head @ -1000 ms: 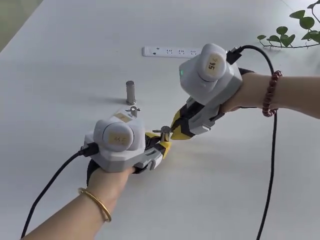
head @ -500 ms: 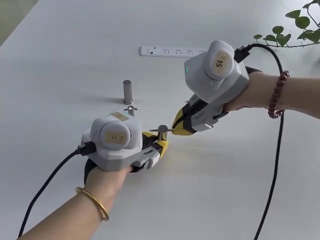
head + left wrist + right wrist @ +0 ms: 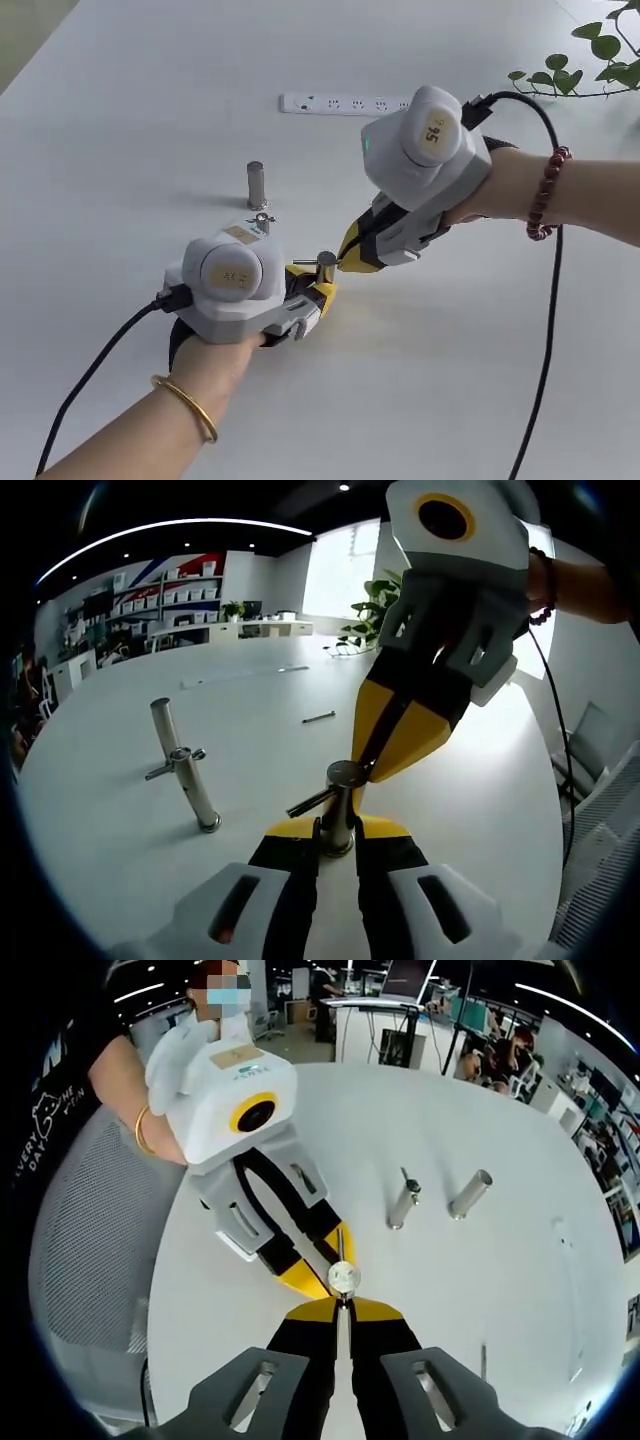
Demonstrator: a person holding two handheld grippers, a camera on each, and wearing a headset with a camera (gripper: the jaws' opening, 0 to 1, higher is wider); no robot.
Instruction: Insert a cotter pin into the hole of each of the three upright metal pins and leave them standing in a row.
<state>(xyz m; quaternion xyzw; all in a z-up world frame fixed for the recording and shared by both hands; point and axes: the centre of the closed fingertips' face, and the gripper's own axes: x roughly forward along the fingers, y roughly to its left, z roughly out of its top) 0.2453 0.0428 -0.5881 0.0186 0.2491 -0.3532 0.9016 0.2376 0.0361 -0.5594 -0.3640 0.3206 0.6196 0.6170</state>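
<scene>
Since half a second ago the right gripper has edged in until its tips sit against the head of the held metal pin. It is clamped on the cotter pin, whose end now pokes out of that pin's far side. The left gripper grips the held pin's lower shaft, keeping it upright. I judge two risks: a skewed release or snagged withdrawal drags the cotter back out, and a sideways push tips the pin. Beyond the held pin stand a fitted pin and, further off, a bare pin.
</scene>
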